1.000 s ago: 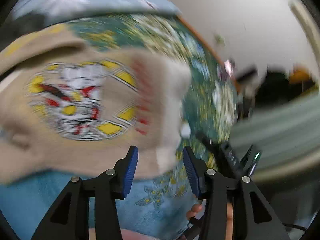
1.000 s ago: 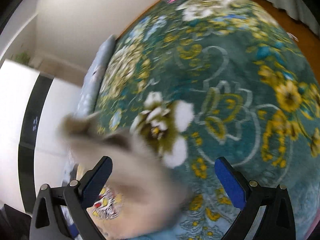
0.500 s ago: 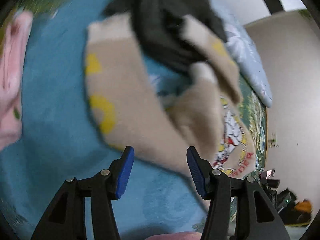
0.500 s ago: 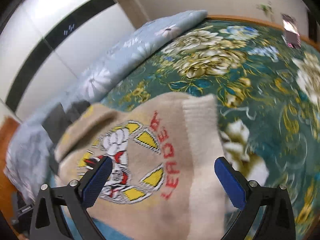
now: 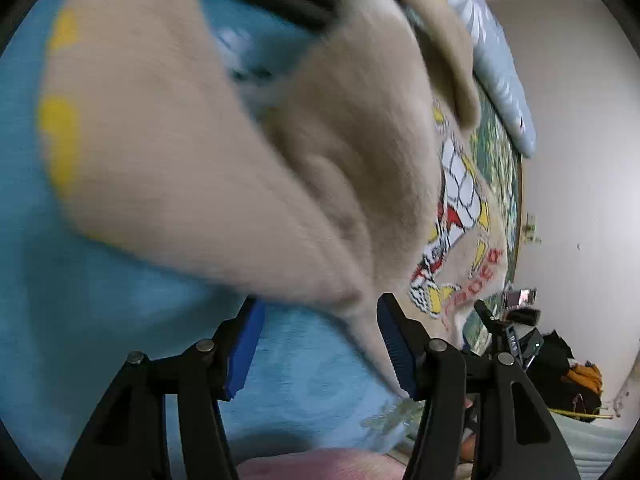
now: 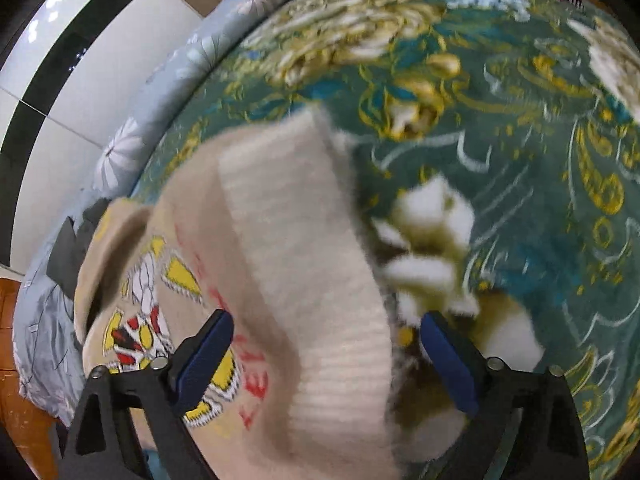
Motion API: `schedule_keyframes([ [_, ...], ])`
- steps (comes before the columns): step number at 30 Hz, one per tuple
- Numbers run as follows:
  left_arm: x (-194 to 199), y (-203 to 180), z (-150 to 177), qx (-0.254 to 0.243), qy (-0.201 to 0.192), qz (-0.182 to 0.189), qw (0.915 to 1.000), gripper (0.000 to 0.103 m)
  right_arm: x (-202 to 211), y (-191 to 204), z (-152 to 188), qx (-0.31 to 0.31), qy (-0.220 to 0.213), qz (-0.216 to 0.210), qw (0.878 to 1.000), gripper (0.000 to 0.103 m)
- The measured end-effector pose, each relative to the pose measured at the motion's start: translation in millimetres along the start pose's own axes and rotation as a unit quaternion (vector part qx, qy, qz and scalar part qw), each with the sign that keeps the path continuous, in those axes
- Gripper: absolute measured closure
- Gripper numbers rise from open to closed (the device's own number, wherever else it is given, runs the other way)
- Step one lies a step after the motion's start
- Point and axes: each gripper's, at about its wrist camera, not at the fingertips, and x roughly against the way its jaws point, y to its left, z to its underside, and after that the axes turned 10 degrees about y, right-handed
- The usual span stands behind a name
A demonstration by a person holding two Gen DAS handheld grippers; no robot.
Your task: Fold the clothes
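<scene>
A beige knitted sweater with a yellow, red and white print lies rumpled on the bed. In the left wrist view its sleeve and side fill the frame, and my left gripper is open with a fold of the sweater's edge between its blue pads. In the right wrist view the sweater's ribbed hem runs down between the fingers of my right gripper, which is wide open around it. The red lettering shows beside the hem.
A green floral blanket covers the bed, with a light blue cloth under the sweater. A pale floral pillow and a dark garment lie by the wall. Something pink shows at the bottom edge.
Both grippers have moved in close to the sweater. The left pads now straddle a fold of its edge, and the right fingers now straddle the ribbed hem. Both stay open.
</scene>
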Motion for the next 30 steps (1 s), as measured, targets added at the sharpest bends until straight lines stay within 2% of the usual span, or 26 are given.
schedule_keyframes([
  [4,-20,2,-6,0.027,0.015,0.026,0.9992,0.045,5,-7,6,-0.012,0.008,-0.019,1.0,0.013],
  [6,-23,-6,-7,0.029,0.006,0.009,0.9995,0.055,8,-9,9,-0.014,0.01,-0.026,1.0,0.013],
  [7,-23,-8,-9,0.033,-0.002,-0.002,0.9995,0.066,8,-8,11,-0.011,0.011,-0.027,1.0,0.013],
  [8,-22,-8,-11,0.038,-0.009,-0.006,0.9992,0.084,9,-7,14,-0.008,0.012,-0.027,1.0,0.013],
  [12,-11,-3,-10,0.057,-0.044,0.008,0.9974,0.087,8,-4,27,-0.002,0.021,-0.038,0.999,0.013],
  [14,10,-3,-4,0.046,-0.087,0.003,0.9952,0.088,8,-2,35,0.002,0.028,-0.049,0.998,0.013],
  [17,50,-6,3,-0.006,-0.16,-0.023,0.9868,0.088,14,-1,46,0.018,0.033,-0.063,0.997,0.013],
  [20,76,1,2,-0.027,-0.2,-0.059,0.9777,0.088,29,-1,44,0.031,0.015,-0.076,0.997,0.013],
  [24,78,21,-6,-0.004,-0.191,-0.048,0.9804,0.088,24,17,25,0.046,0.014,-0.08,0.996,0.013],
  [28,70,25,-6,-0.013,-0.181,-0.061,0.9815,0.087,3,49,3,0.082,0.031,-0.065,0.994,0.015],
  [30,72,31,-7,-0.009,-0.172,-0.057,0.9834,0.087,-6,59,-8,0.092,0.035,-0.06,0.993,0.022],
])
